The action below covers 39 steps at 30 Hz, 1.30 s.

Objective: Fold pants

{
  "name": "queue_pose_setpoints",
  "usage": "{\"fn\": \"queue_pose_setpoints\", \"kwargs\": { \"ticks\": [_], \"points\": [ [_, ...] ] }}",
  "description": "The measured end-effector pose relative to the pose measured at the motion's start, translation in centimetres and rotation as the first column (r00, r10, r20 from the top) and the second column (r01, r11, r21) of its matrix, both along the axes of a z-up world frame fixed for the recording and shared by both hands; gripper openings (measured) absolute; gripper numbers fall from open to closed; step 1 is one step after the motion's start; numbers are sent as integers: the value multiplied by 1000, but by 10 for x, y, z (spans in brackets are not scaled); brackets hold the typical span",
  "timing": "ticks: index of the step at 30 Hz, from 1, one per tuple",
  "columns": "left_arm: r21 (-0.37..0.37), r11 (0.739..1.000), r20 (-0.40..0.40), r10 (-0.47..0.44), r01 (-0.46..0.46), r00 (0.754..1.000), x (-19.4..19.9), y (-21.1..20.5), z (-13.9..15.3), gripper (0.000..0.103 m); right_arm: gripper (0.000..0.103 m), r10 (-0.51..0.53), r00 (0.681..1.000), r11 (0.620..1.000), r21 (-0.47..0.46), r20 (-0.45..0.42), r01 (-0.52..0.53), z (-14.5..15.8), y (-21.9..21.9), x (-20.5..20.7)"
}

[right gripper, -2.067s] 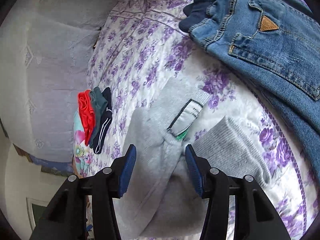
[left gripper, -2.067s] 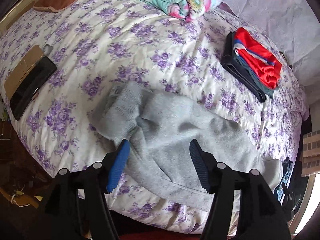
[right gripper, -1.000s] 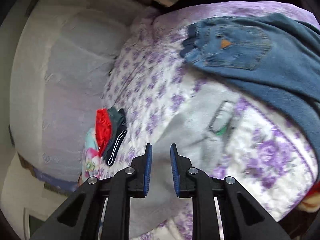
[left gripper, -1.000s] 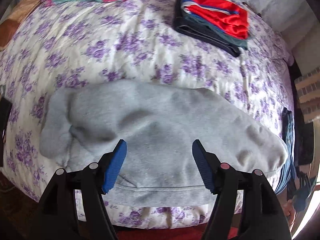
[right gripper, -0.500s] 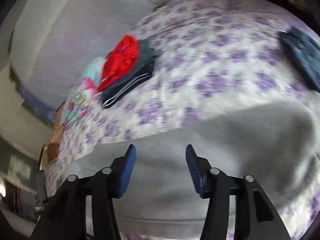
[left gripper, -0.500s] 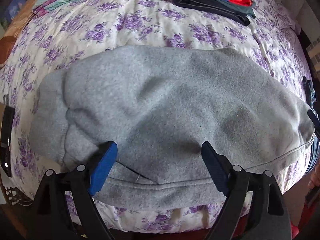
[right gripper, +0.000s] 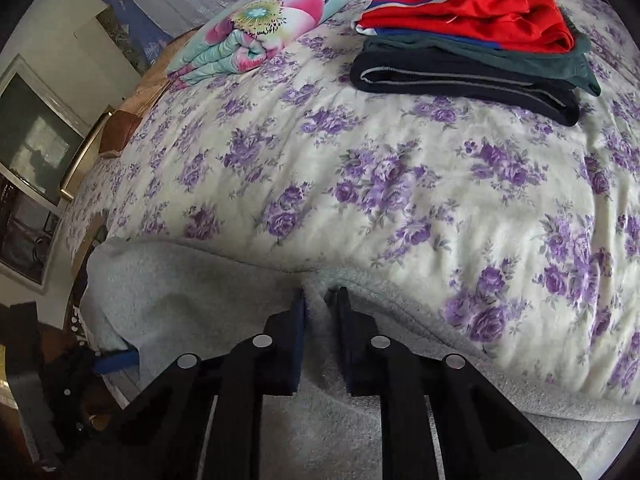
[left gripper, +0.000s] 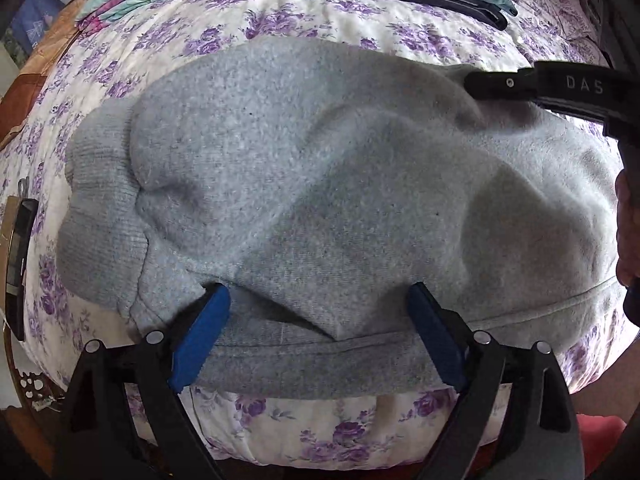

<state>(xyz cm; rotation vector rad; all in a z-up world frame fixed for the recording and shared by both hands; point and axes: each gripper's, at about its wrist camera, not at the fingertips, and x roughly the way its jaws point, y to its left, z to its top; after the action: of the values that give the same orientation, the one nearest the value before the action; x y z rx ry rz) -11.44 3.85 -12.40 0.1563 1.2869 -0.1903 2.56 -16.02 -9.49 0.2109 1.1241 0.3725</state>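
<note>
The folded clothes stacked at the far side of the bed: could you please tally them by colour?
Red shiny folded garment: 1
Dark green folded garment: 1
Black folded garment with a pale stripe: 1
Total: 3

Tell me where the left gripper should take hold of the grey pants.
Grip the near edge of the grey pants, where a folded corner points at the left gripper. Come from above: its open fingers already straddle that raised fold.

Fuzzy matt grey fleece pants (left gripper: 320,184) lie on a soft quilted cotton bedspread (right gripper: 400,184).
</note>
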Motion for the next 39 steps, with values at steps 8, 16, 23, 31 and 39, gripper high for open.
{"fn": "queue_pose_setpoints", "kwargs": {
  "ticks": [8,16,23,31,39],
  "points": [
    [6,1000,7,5,-5,1000,0,-2,-3,92,16,-74,997,995,60,-30,76,-22,-11,23],
    [2,1000,125,9,-9,992,0,2,45,92,30,-45,984,999,2,173,46,36,4,-43],
    [173,983,98,38,-54,994,27,17,16,99,29,-148,989,989,27,-16,148,-22,2,-1],
    [144,990,184,-36,9,982,-5,38,48,98,56,-248,967,969,18,61,247,23,-11,-92],
    [96,990,-25,111,-108,994,50,72,-2,99,90,-200,980,970,-137,12,200,-27,-11,-139]
  ]
}}
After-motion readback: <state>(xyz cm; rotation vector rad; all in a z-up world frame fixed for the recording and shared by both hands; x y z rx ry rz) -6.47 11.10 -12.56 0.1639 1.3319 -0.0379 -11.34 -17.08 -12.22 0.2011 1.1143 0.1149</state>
